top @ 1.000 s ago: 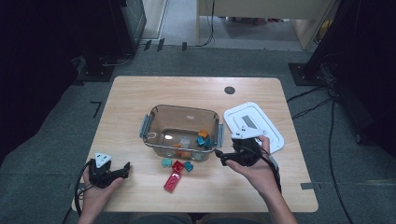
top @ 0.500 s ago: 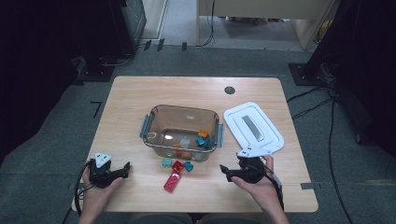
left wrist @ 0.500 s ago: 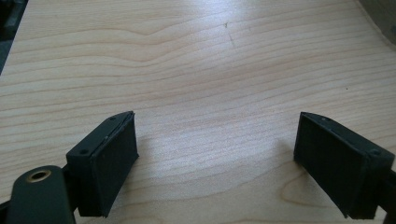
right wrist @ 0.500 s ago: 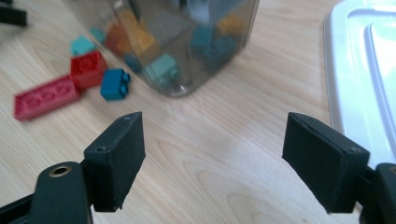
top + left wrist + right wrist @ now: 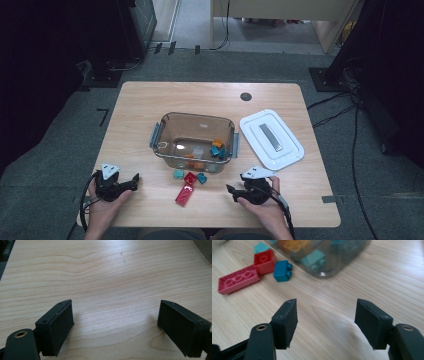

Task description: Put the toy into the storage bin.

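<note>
Right gripper (image 5: 236,191) sits low on the table (image 5: 150,100), just front-right of the clear bin (image 5: 195,137). Its jaws have just been closing, now partly apart with bare wood between them, nothing held. The loose bricks lie just in front of the bin: long red brick (image 5: 238,282), square red brick (image 5: 264,262), blue brick (image 5: 282,271), teal brick (image 5: 261,247). Left gripper (image 5: 131,182) rests front-left of the bin, jaws wide, empty. White lid (image 5: 271,139) is right of the bin.
</note>
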`<state>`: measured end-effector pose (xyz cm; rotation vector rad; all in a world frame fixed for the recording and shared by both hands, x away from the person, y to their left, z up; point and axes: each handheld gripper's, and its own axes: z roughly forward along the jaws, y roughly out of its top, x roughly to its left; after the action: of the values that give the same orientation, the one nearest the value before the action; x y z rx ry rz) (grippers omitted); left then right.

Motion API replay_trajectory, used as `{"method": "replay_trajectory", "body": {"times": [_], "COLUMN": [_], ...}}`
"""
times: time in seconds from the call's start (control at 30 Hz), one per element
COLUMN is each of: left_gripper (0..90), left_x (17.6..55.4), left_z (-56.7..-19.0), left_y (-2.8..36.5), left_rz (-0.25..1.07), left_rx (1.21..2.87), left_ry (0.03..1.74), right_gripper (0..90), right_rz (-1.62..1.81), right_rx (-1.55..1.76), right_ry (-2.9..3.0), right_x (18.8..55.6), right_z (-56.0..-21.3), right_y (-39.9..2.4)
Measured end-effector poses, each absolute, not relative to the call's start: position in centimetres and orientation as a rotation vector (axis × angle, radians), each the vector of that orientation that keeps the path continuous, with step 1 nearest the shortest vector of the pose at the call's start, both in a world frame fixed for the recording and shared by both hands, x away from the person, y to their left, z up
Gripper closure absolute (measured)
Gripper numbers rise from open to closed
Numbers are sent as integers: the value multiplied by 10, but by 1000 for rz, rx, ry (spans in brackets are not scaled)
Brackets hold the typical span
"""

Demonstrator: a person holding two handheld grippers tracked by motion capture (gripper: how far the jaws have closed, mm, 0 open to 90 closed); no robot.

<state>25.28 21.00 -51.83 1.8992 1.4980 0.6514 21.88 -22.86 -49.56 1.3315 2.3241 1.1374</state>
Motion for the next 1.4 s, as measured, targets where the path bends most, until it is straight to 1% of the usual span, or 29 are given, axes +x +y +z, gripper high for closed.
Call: {"method": "replay_trajectory", "body": {"times": [0.4, 0.6, 0.7, 0.77, 0.97, 1.17, 1.4], "left_gripper": [119, 117, 115, 115, 114, 114, 114], "left_x": [253, 253, 254, 254, 254, 254, 254], "left_z": [-518, -518, -518, -518, -518, -518, -518], "left_y": [210, 210, 210, 210, 210, 210, 210], "left_rz": [656, 656, 657, 657, 656, 655, 655], "left_rx": [1890, 1891, 1891, 1890, 1890, 1889, 1890], "left_ry": [1517, 1517, 1518, 1518, 1517, 1518, 1518], "right_gripper": [434, 429, 398, 399, 448, 559, 560], "right_rz": [1189, 1184, 1157, 1132, 1105, 1161, 1178], "right_rx": [1266, 1202, 1175, 1173, 1181, 1097, 1087], "right_ry": [2352, 2362, 2364, 2358, 2384, 2444, 2428], "right_x": [229, 238, 242, 246, 246, 238, 243], "right_z": [-495, -492, -492, -494, -500, -508, -513], "right_y": [-203, -194, -189, -189, -184, -164, -145]}}
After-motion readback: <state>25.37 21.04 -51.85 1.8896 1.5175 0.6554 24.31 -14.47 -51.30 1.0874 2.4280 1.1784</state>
